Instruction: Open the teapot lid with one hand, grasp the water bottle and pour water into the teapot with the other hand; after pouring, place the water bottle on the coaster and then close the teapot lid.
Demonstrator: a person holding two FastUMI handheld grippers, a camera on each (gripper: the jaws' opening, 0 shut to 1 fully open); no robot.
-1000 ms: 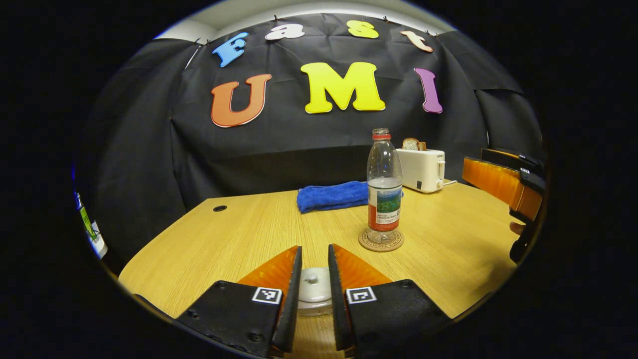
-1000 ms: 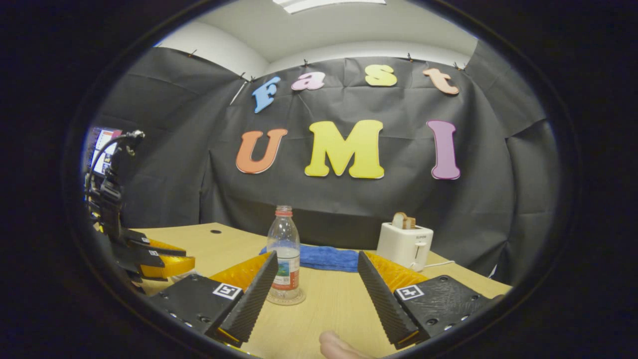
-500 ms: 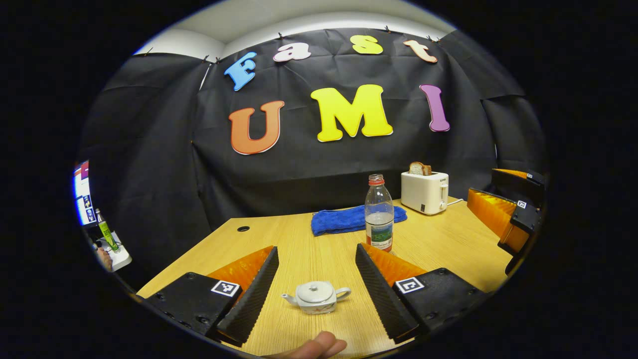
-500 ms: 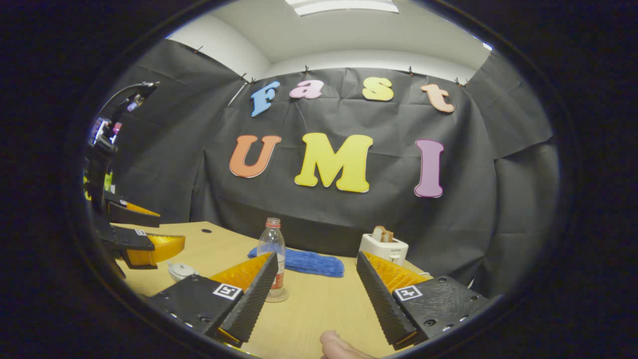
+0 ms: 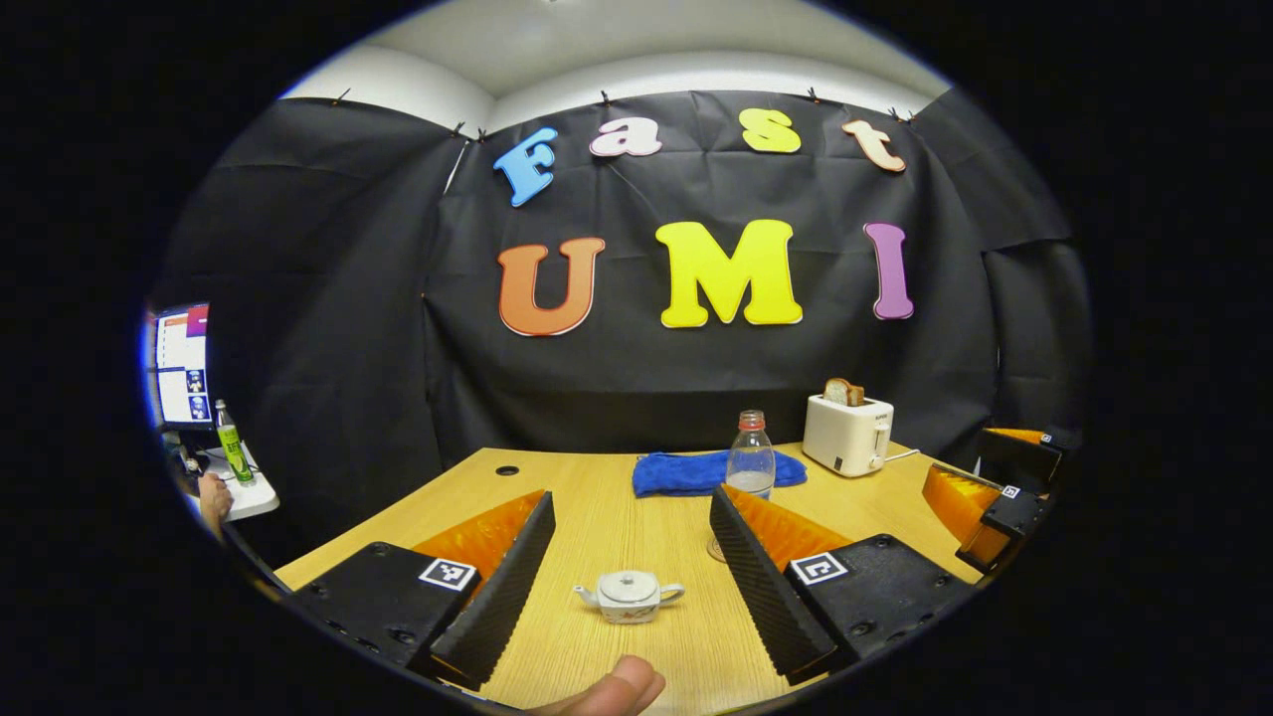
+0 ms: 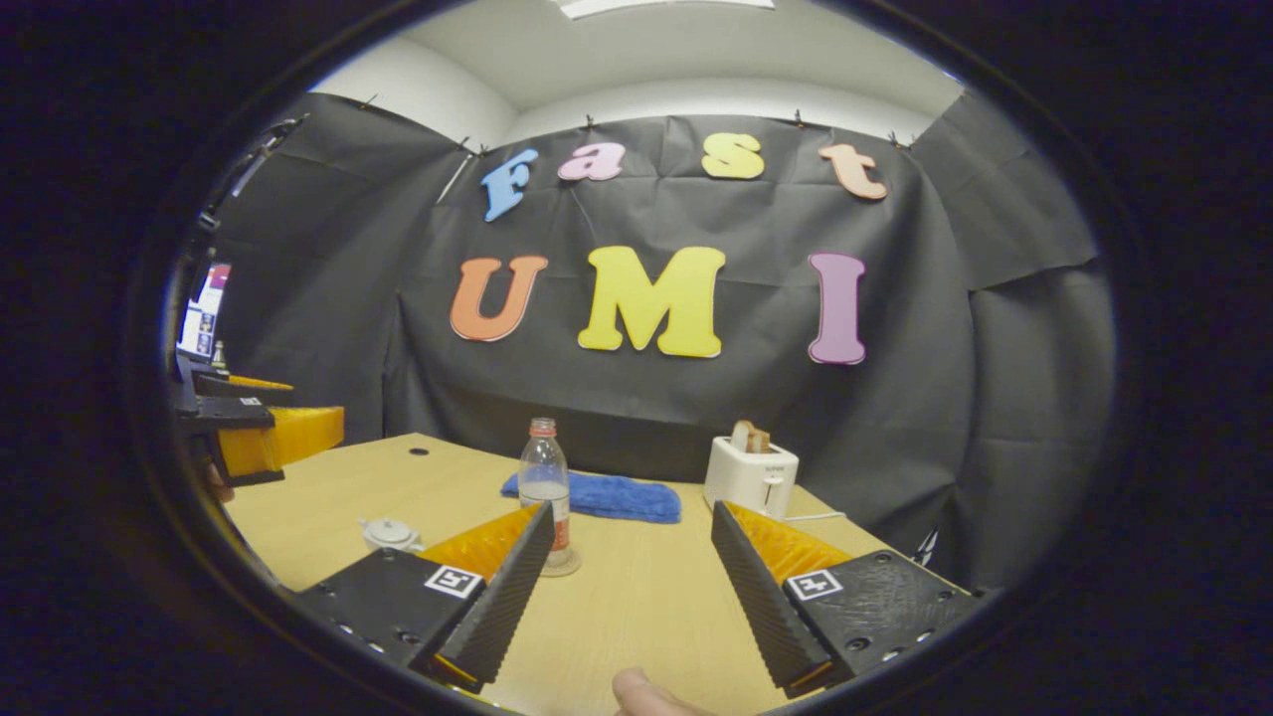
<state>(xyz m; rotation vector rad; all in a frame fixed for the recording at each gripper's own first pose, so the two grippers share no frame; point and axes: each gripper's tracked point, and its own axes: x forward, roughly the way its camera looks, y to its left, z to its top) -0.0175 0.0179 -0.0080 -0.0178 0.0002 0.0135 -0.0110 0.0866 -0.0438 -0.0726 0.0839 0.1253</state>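
A small white teapot (image 5: 629,595) stands on the wooden table (image 5: 587,482) with its lid on, below and between the spread fingers of my left gripper (image 5: 632,495), which is open and holds nothing. The clear water bottle (image 5: 751,465) with a red cap stands upright on a round coaster (image 6: 563,567), partly behind one of my left fingers. My right gripper (image 6: 632,508) is open and empty, held back from the bottle (image 6: 544,477). The teapot (image 6: 390,535) sits to its left, and the left gripper (image 6: 269,436) hovers high at the far left. The right gripper (image 5: 995,492) is at the right edge.
A blue towel (image 5: 696,472) lies at the back of the table beside a white toaster (image 5: 847,434) with bread in it. A monitor (image 5: 181,363) and a green bottle (image 5: 234,455) stand off the table on the left. A thumb (image 5: 609,690) shows at the bottom.
My left gripper was shut on the teapot lid; it opened and pulled back and up, leaving the lid on the pot. The right gripper also drew back a little, staying open.
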